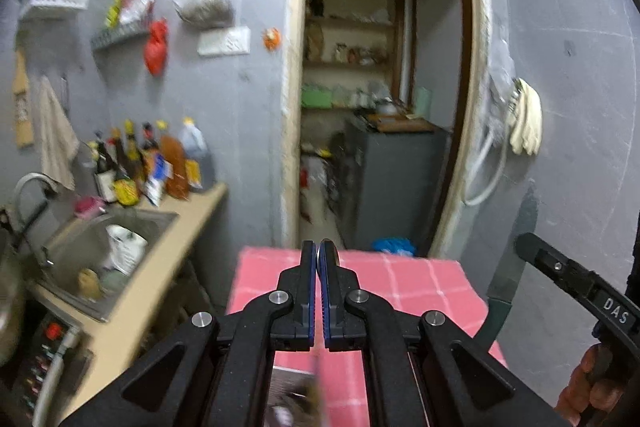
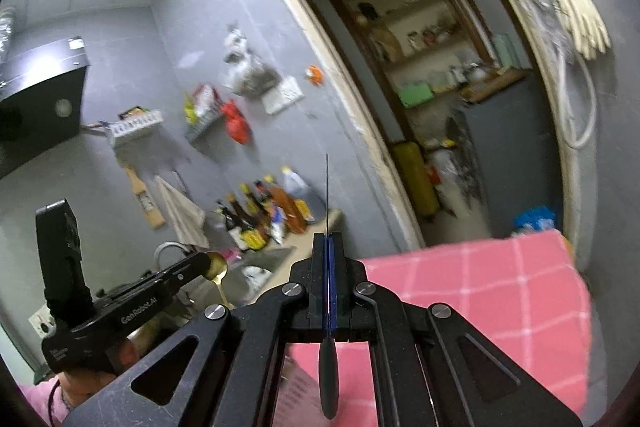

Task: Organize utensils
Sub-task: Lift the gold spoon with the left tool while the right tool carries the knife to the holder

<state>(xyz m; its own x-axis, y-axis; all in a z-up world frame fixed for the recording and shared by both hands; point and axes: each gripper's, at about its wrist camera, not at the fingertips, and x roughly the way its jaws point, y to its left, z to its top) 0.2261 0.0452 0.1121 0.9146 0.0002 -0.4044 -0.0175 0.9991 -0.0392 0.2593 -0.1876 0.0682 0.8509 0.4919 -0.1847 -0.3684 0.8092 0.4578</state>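
Note:
My left gripper (image 1: 318,251) is shut on a gold spoon (image 2: 218,267). In the right wrist view the spoon's bowl sticks out past the left gripper (image 2: 205,262) and its handle hangs down. In the left wrist view only a thin rim of the spoon (image 1: 335,254) shows beside the fingers. My right gripper (image 2: 328,241) is shut on a knife (image 2: 327,187), seen edge-on, with its dark handle pointing back towards the camera. From the left wrist view the knife (image 1: 510,259) stands blade-up in the right gripper (image 1: 525,243). Both grippers are raised above the pink checked tablecloth (image 2: 480,287).
A counter with a steel sink (image 1: 80,247) holding dishes lies to the left, with a row of bottles (image 1: 152,163) behind it. Racks and bags hang on the grey wall. An open doorway (image 1: 380,107) leads to shelves and a grey cabinet. A person's hand (image 1: 592,387) grips the right tool.

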